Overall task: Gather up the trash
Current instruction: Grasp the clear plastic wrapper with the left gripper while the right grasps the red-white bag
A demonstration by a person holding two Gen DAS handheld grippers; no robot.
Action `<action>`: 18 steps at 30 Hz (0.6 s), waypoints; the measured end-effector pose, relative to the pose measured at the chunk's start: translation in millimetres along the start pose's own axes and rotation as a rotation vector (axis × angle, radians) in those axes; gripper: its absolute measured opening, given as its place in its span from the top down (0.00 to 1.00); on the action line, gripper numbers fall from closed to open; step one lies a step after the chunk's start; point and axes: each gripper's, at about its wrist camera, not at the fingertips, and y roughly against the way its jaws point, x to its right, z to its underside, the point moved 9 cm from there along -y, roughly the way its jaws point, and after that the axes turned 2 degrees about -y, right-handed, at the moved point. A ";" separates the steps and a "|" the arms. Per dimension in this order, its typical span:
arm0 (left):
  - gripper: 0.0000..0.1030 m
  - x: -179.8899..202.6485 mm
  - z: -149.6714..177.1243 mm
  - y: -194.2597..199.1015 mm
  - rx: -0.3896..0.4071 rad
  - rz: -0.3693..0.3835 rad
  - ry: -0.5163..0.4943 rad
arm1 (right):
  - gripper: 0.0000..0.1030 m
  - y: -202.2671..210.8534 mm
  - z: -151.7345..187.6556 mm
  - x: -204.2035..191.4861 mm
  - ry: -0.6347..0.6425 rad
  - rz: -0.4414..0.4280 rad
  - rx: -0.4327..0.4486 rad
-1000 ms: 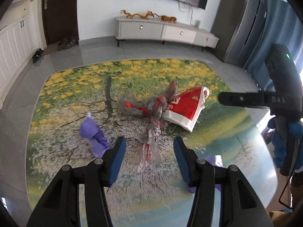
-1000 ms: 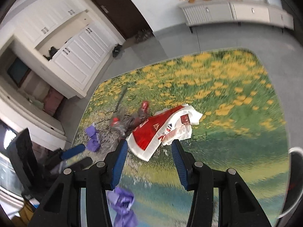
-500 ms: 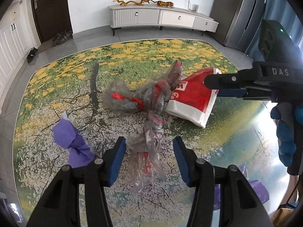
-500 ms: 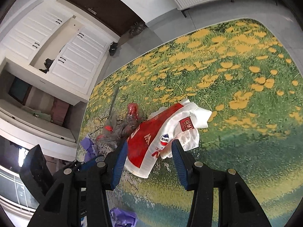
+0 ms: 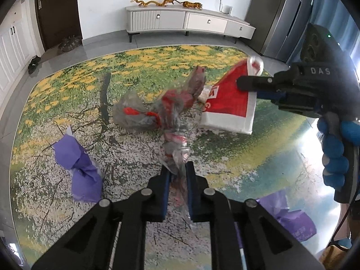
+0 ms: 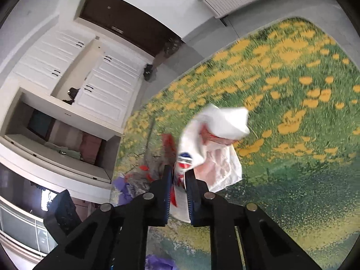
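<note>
The left gripper (image 5: 177,174) has just closed on the clear bag's (image 5: 157,114) tail, on the rug (image 5: 67,103). The right gripper (image 6: 179,178) has just clamped the red-white bag (image 6: 216,139). Only the left view shows purple bags (image 5: 81,168) and the cabinet (image 5: 186,21).

crumpled clear plastic bag (image 5: 157,114) with red print on the rug, beside a red-and-white bag (image 5: 229,108), partly lifted.
</note>
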 end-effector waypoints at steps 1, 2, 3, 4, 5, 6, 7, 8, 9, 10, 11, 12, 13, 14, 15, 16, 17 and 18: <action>0.88 1.4 -0.7 3.4 0.007 0.000 0.000 | 0.90 6.3 -1.3 -4.5 0.014 -0.005 0.010; 0.88 2.3 -1.8 6.8 0.015 0.000 0.002 | 0.90 12.5 -2.1 -9.1 0.026 -0.012 0.019; 0.89 2.5 -2.7 10.5 0.023 -0.001 0.004 | 0.90 15.5 -3.0 -12.4 0.033 -0.015 0.024; 0.89 2.7 -3.9 15.9 0.033 -0.002 0.008 | 0.90 23.1 -3.4 -18.1 0.047 -0.023 0.033; 0.89 2.7 -4.9 21.2 0.042 -0.003 0.012 | 0.90 28.8 -3.7 -22.9 0.059 -0.028 0.041; 0.89 2.6 -5.7 26.1 0.051 -0.006 0.014 | 0.90 30.8 -3.2 -27.5 0.068 -0.030 0.048; 0.89 1.9 -6.7 33.3 0.064 -0.011 0.017 | 0.90 36.4 -2.6 -31.9 0.081 -0.033 0.056; 0.89 0.8 -7.8 40.2 0.075 -0.016 0.020 | 0.90 44.2 -1.9 -36.9 0.096 -0.035 0.067; 0.89 -0.1 -8.2 46.5 0.084 -0.021 0.024 | 0.90 50.6 -1.3 -40.7 0.107 -0.038 0.076; 0.89 -1.9 -9.4 54.3 0.096 -0.029 0.029 | 0.90 61.1 -1.0 -45.9 0.124 -0.041 0.091; 0.89 -4.1 -10.7 63.8 0.110 -0.039 0.036 | 0.90 66.2 0.1 -51.1 0.136 -0.042 0.102; 0.89 -6.2 -12.0 71.8 0.123 -0.045 0.042 | 0.90 76.5 0.4 -56.1 0.153 -0.043 0.118; 0.89 -8.7 -13.5 81.5 0.139 -0.053 0.049 | 0.90 82.5 1.0 -60.5 0.164 -0.043 0.131; 0.89 -11.1 -16.1 93.7 0.159 -0.064 0.056 | 0.90 97.2 1.0 -64.7 0.181 -0.044 0.151; 0.89 -13.0 -19.3 106.4 0.180 -0.075 0.063 | 0.90 107.9 1.7 -67.2 0.193 -0.044 0.167; 0.89 -13.6 -22.1 113.5 0.193 -0.081 0.065 | 0.90 116.3 2.9 -69.3 0.203 -0.042 0.182; 0.89 -15.0 -26.3 126.1 0.214 -0.090 0.069 | 0.90 129.3 2.9 -72.1 0.216 -0.040 0.203; 0.89 -14.7 -30.7 139.2 0.236 -0.098 0.071 | 0.90 139.5 1.5 -75.6 0.227 -0.037 0.222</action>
